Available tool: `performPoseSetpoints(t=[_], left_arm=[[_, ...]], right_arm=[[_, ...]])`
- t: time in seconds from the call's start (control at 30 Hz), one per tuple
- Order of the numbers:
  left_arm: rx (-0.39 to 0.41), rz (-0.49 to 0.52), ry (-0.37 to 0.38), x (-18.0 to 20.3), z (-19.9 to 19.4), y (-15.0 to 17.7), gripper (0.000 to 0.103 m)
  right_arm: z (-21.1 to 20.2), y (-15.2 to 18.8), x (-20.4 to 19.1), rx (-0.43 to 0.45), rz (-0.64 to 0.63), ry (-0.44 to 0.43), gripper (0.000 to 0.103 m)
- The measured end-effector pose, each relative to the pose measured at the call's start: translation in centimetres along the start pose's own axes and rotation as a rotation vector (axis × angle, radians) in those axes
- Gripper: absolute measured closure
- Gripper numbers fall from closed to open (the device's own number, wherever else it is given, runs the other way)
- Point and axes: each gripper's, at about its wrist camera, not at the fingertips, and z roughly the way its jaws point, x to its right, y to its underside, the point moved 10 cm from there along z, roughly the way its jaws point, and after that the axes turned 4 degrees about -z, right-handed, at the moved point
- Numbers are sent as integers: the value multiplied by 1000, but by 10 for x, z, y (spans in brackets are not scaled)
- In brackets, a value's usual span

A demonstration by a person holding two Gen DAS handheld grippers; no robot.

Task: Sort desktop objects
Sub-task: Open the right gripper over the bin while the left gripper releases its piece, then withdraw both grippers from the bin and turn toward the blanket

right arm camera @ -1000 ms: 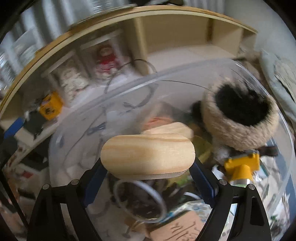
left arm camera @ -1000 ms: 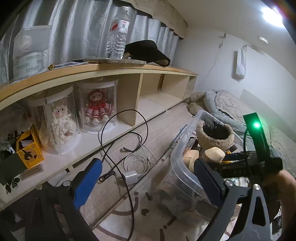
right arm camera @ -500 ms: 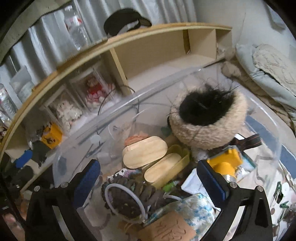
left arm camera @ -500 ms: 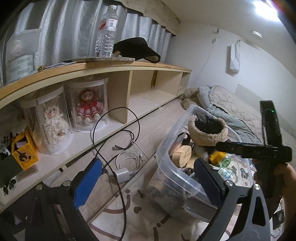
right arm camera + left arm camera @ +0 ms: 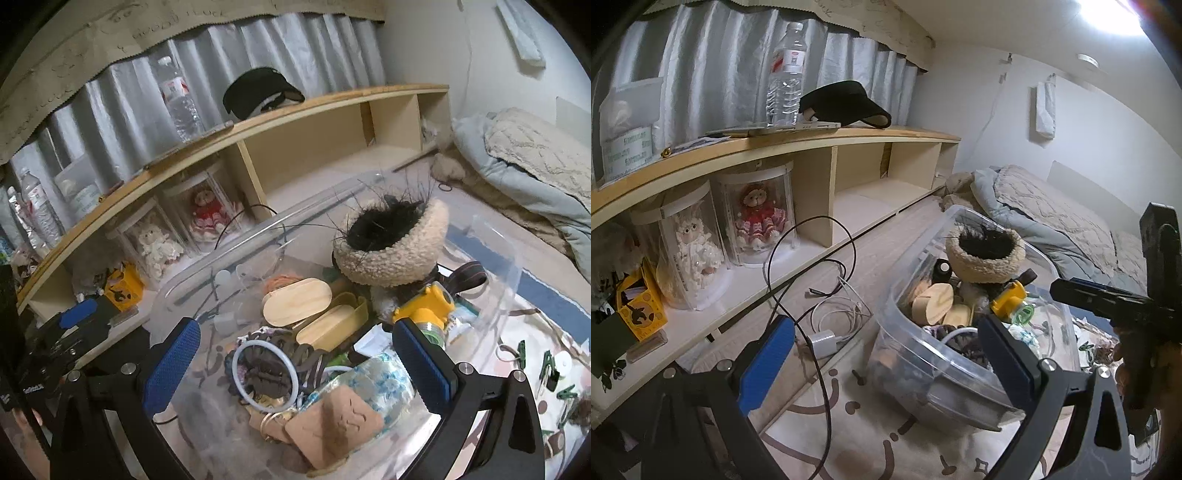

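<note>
The wood lid now lies in the clear bin, flat on top of the pile, resting partly on the yellow box w/ a second wood lid on it, just left of the fuzzy hat. It's a pale pine oval, smooth, rounded ends, grain running lengthwise. Looks light & stiff, prob. a bit slick on the broad face, so if it needs shifting I'd take it across the narrow width, pads on the two long edges, not on the flat top; not fragile, a drop inside the bin wouldn't hurt it. The right gripper hangs above the bin, jaws spread as wide as they go, having just been opening, w/ nothing between the blue pads; lid is released, well clear below. Left gripper hovers left of the bin over the mat, jaws apart & empty too, the white charger & black cable in front of it. Bin is crowded: hair ring, patterned cloth, cork tags, a yellow toy, so anything added will sit loose on top & could slide. More to sort still lies on the mat to the right, e.g. green clips, small & light, best pinched across the body.
</note>
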Motion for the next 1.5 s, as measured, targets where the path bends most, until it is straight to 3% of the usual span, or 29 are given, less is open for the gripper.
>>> performPoseSetpoints(t=[0.5,1.07,1.5], left_arm=[[37,53,25,36,-32,2,0],[79,107,56,73,-69,9,0],[106,159,96,103,-89,19,0]], right_arm=[[-78,11,3,157,-22,109,0],[-141,34,0,219,-42,213,0],[-181,60,9,241,-63,349,0]])
